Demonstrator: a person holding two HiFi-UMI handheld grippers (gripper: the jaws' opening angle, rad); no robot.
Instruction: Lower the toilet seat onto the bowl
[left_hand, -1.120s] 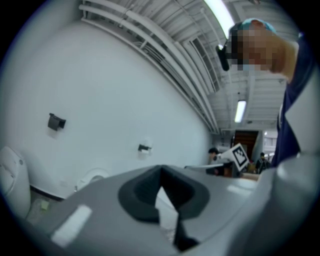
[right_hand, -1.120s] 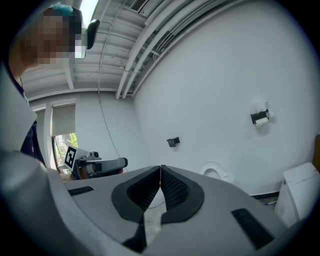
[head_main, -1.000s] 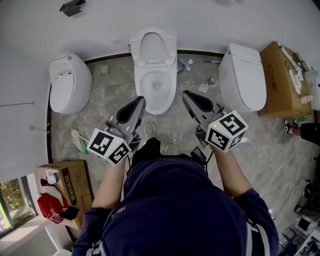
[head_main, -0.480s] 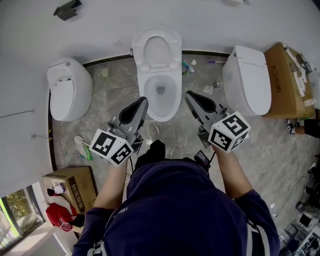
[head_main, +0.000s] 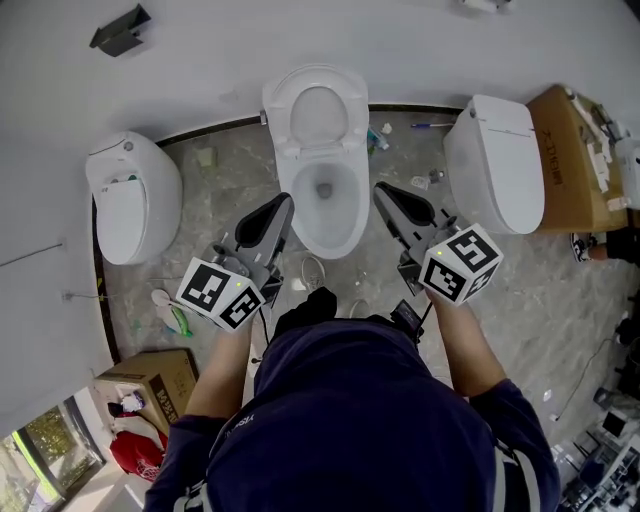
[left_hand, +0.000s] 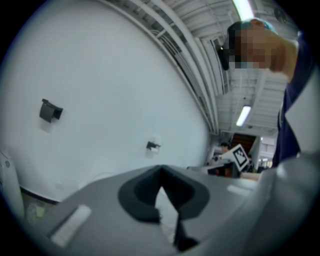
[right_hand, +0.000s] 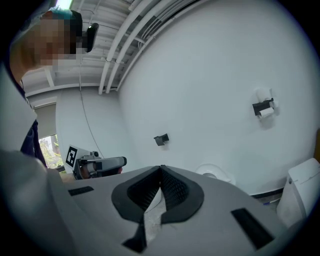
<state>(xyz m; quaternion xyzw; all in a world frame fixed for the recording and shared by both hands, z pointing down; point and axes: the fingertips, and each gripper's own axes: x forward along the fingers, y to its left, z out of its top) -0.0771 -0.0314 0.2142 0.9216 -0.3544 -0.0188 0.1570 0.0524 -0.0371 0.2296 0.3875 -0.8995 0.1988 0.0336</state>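
The middle white toilet (head_main: 325, 210) stands against the wall with its seat (head_main: 318, 112) raised upright above the open bowl. In the head view my left gripper (head_main: 281, 203) hovers just left of the bowl's front. My right gripper (head_main: 382, 191) hovers just right of it. Both are shut and hold nothing, and neither touches the toilet. In the left gripper view the jaws of the left gripper (left_hand: 160, 171) meet at the tip before a bare white wall. The right gripper (right_hand: 161, 169) shows the same, with the raised seat (right_hand: 216, 173) small beyond it.
A closed white toilet (head_main: 130, 195) stands at the left and another (head_main: 495, 165) at the right. Cardboard boxes sit at the far right (head_main: 575, 150) and lower left (head_main: 150, 385). Small bottles and litter lie on the marble floor around the toilets. A black bracket (head_main: 118, 30) hangs on the wall.
Both grippers have moved forward together toward the middle toilet, which now sits lower and closer in the head view. Their jaws stay shut and empty.
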